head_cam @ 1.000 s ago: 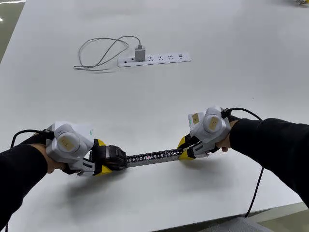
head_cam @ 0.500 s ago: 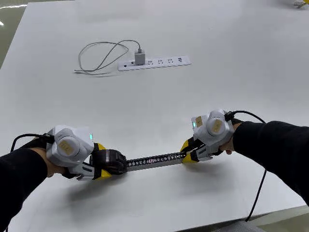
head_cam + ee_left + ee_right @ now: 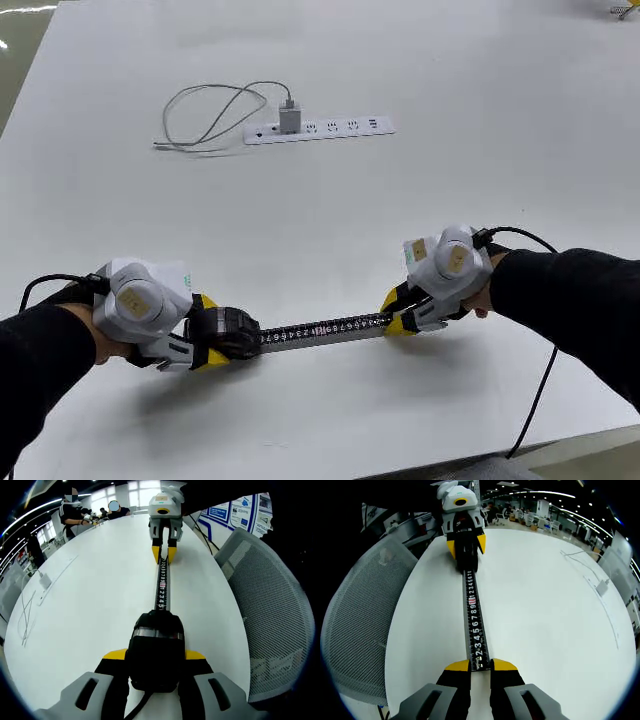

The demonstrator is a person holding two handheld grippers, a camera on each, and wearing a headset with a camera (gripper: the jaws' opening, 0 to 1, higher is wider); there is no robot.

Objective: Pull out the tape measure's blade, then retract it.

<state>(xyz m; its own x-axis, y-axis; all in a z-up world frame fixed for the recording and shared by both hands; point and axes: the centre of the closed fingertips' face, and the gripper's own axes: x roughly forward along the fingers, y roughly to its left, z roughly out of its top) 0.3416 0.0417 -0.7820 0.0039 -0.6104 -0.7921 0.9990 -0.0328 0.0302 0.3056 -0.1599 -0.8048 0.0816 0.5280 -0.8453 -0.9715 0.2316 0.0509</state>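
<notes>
A black tape measure case rests low over the white table, with my left gripper shut on it; in the left gripper view the case sits between the yellow-tipped fingers. Its numbered blade stretches right to my right gripper, which is shut on the blade's end. The right gripper view has the blade running from my right gripper straight to the case in the far gripper. From the left gripper view, the blade ends at the other gripper.
A white power strip with a plugged-in charger and a looped grey cable lies at the table's far side. A grey mesh chair stands by the near table edge. People sit at the table's far end in the left gripper view.
My right gripper has drawn a little further right, and the stretch of blade between the two grippers has grown slightly. The left gripper and case stay put.
</notes>
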